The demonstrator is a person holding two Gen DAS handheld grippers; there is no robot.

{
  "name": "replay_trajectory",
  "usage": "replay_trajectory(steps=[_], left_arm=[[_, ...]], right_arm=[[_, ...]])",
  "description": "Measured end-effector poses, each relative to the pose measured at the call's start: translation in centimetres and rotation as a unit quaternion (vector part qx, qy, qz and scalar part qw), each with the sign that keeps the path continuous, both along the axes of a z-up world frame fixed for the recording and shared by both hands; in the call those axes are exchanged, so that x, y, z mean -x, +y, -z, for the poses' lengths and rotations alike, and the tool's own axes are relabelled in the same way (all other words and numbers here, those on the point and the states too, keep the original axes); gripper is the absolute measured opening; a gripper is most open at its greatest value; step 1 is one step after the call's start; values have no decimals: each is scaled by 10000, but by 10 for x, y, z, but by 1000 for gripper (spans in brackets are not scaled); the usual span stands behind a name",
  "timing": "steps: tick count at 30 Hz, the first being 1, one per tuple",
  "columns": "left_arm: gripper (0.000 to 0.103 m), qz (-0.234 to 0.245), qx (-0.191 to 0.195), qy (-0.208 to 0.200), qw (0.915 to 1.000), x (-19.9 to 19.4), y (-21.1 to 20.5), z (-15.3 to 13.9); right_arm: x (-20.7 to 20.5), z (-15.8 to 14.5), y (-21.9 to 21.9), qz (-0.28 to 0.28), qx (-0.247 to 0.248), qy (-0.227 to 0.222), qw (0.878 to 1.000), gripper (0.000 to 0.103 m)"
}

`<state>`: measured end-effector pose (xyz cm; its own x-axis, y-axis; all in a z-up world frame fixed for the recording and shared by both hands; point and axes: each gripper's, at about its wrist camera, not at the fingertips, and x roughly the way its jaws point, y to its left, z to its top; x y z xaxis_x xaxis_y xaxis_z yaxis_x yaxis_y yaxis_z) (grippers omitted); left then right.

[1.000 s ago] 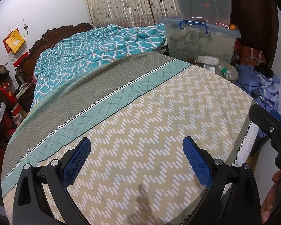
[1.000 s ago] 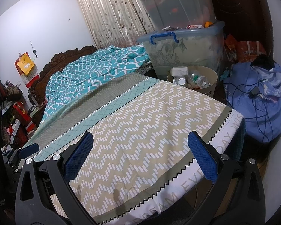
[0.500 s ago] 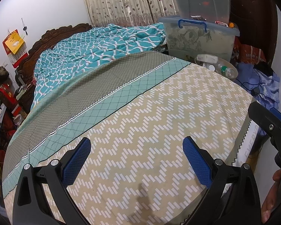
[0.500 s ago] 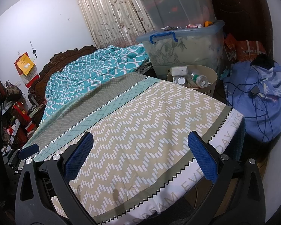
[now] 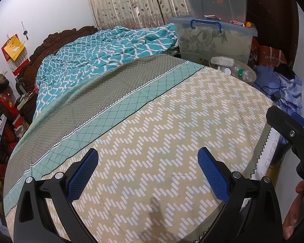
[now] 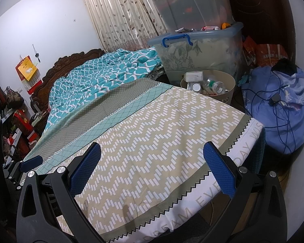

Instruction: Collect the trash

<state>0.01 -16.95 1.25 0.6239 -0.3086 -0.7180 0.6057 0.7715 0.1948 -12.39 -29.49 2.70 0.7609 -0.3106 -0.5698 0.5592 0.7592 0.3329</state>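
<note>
Red-and-yellow wall calendar [image 6: 28,71] hangs far left above cluttered shelves; carved dark wood headboard [image 6: 71,64] next to it. Teal patterned blanket [image 6: 103,75] bunched at the head of the bed [image 6: 152,133], whose beige zigzag cover is flat with nothing lying on it. Left gripper [image 5: 148,158] hovers over the near bed corner, blue-padded fingers [image 5: 83,173] spread wide, grasping nothing. Right gripper [image 6: 152,154] is just beside it to the right, over the bed's foot edge, fingers [image 6: 218,172] also released wide and empty; its black frame shows at the right edge of the left wrist view, with part of a hand [image 5: 293,208] below. Trash sits past the far right corner of the bed: a beige wastebasket [image 6: 225,81] on the floor holding a clear plastic bottle [image 6: 215,85], a white box [image 6: 192,76] and small jars. Behind it, two stacked clear storage bins [image 6: 196,54] with blue handles. Blue cloth bundle [image 6: 281,105] with a dark cable across it lies far right, orange bags behind.
</note>
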Motion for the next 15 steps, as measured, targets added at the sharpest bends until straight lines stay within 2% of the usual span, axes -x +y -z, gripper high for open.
replay_trajectory(steps=[15], left_arm=[[95,21,-30,-22,10000,0,-2,1]], right_arm=[[-1,-1,-1,-4,-8,12,10000,100]])
